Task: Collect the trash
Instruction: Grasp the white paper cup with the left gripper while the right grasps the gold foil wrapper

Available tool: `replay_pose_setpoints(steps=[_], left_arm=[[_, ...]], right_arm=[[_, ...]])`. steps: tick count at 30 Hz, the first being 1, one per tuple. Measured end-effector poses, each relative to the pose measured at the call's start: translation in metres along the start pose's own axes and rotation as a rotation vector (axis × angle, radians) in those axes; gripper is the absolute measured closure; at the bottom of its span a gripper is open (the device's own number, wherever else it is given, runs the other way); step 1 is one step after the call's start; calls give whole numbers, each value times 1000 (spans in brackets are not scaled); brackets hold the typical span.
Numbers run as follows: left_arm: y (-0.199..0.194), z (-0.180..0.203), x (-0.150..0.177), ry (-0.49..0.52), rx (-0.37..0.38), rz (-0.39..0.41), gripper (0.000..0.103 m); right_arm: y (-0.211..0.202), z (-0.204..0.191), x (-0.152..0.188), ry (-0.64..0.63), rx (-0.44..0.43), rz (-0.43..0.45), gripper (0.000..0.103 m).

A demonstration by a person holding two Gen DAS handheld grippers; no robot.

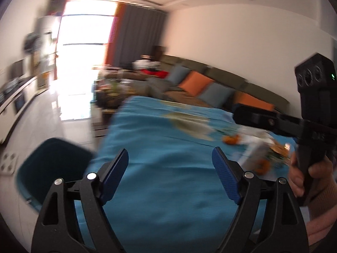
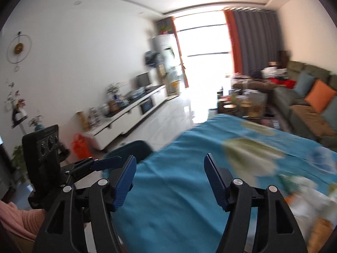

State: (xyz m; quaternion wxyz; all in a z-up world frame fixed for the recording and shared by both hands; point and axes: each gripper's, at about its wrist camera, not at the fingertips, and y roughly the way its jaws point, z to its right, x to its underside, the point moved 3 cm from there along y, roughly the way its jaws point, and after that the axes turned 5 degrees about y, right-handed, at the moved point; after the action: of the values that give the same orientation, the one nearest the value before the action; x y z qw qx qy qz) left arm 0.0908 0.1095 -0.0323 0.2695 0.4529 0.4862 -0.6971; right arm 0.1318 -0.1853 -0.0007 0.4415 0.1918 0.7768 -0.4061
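My left gripper (image 1: 170, 155) stands open over the blue tablecloth (image 1: 160, 147), with nothing between its blue pads. My right gripper (image 2: 169, 162) is open too and empty, above the same blue tablecloth (image 2: 179, 189). A dark teal bin (image 1: 48, 164) sits off the table's left edge, seen also as the bin (image 2: 130, 147) in the right wrist view. Blurred trash lies at the table's right: orange peel pieces (image 1: 231, 139) and a white wrapper (image 1: 257, 151); blurred white and orange scraps (image 2: 311, 206) show in the right wrist view. Both views are motion-blurred.
The other hand-held gripper (image 1: 311, 113) is at the right of the left wrist view, a hand (image 1: 316, 172) on its grip. A sofa with cushions (image 1: 195, 84), a cluttered coffee table (image 2: 242, 103), a white TV unit (image 2: 130, 113) and an orange bag (image 2: 81, 145) surround the table.
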Motion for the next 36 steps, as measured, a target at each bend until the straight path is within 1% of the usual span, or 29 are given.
replay_pose_setpoints(steps=[2, 4, 6, 10, 13, 14, 16, 19, 21, 24, 27, 29, 31, 32, 33, 35, 36], left_arm=[[14, 27, -3, 37, 56, -8, 22], [29, 52, -7, 72, 109, -20, 22], [43, 75, -6, 102, 161, -39, 22], [72, 114, -4, 159, 228, -83, 22], [90, 137, -1, 213, 252, -114, 22], [95, 137, -2, 220, 255, -119, 22], [105, 146, -2, 239, 287, -135, 22], [115, 150, -3, 256, 327, -161, 22], [124, 156, -3, 274, 333, -174, 23], [132, 164, -1, 304, 362, -197, 25], [138, 170, -1, 339, 374, -208, 29], [138, 173, 0, 352, 389, -212, 37], [140, 175, 1, 357, 400, -222, 43], [142, 175, 2, 355, 408, -229, 49], [141, 174, 3, 351, 413, -233, 53], [141, 172, 3, 338, 417, -235, 66], [141, 170, 3, 328, 419, -237, 70]], right_arm=[[-18, 20, 5, 34, 45, 15, 38], [-36, 43, 11, 65, 115, 29, 38], [-51, 63, 18, 98, 164, 41, 38], [-78, 108, 34, 185, 275, 54, 38], [-91, 135, 49, 253, 331, 61, 38], [-98, 144, 56, 271, 341, 64, 38], [-106, 160, 62, 313, 358, 73, 38], [-111, 174, 67, 345, 389, 80, 38], [-114, 185, 71, 372, 397, 83, 38], [-117, 197, 76, 401, 396, 80, 38], [-117, 197, 80, 401, 385, 67, 38], [-116, 194, 83, 396, 379, 56, 38], [-115, 193, 85, 396, 372, 47, 38], [-115, 192, 86, 397, 372, 43, 38], [-115, 192, 87, 398, 372, 41, 38], [-116, 192, 89, 401, 370, 38, 38], [-117, 191, 89, 401, 372, 38, 38]])
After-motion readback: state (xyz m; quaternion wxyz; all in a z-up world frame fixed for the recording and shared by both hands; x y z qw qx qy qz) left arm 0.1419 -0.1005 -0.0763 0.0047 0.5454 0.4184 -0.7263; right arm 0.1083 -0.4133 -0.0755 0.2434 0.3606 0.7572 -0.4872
